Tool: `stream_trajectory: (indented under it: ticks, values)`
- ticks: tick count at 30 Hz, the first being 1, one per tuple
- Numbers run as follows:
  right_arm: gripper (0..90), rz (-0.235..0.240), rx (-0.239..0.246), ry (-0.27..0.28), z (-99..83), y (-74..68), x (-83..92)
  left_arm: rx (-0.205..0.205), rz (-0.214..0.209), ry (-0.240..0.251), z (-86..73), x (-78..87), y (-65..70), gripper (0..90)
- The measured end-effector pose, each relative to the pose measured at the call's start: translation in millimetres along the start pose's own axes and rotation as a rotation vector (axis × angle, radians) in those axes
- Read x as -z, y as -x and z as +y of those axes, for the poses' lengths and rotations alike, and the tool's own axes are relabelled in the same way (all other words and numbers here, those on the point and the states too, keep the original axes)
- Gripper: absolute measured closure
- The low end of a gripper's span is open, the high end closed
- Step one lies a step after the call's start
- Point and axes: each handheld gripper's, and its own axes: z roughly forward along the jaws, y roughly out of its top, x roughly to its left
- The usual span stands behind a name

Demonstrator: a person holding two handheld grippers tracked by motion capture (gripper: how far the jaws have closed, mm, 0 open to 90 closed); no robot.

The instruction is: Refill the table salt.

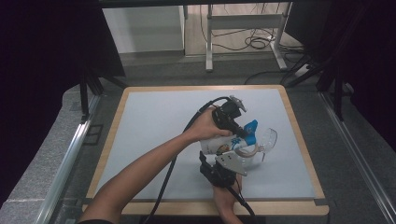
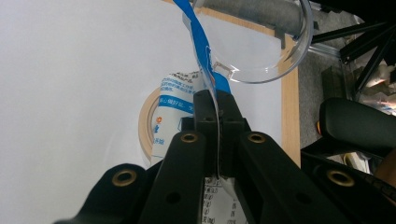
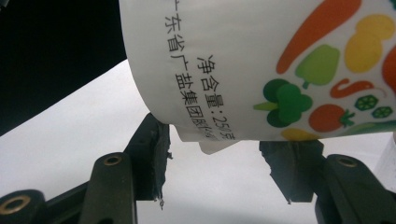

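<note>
Gripping the bottle (image 1: 219,145) at mid-table, the right gripper (image 1: 232,161) has its jaws half spread around the body. The bottle's long axis runs toward two o'clock, ending in a clear lid (image 2: 261,44). The left gripper (image 2: 218,109), nearer the cap end, is clamped on the blue strip (image 2: 198,44) there.

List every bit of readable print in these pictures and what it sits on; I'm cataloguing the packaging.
"净含量:250克" – on the white container, beside drawings of vegetables.
"东省广盐集团股份" – the line next to it on the container, cut off at both ends.
Blue Chinese print on the container's label in the left gripper view – too small to read.
Small black print lower on that label – too blurred to read.
</note>
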Motion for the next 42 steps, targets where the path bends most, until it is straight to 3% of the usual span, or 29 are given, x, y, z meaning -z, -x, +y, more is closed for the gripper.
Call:
stream_trajectory:
  ticks: [42]
  values:
    - [45.3, 0.008, 0.002, 0.007, 5.2, 1.1, -0.7, 0.008, -0.004, -0.015, 2.6, -3.8, -3.3, 90.0]
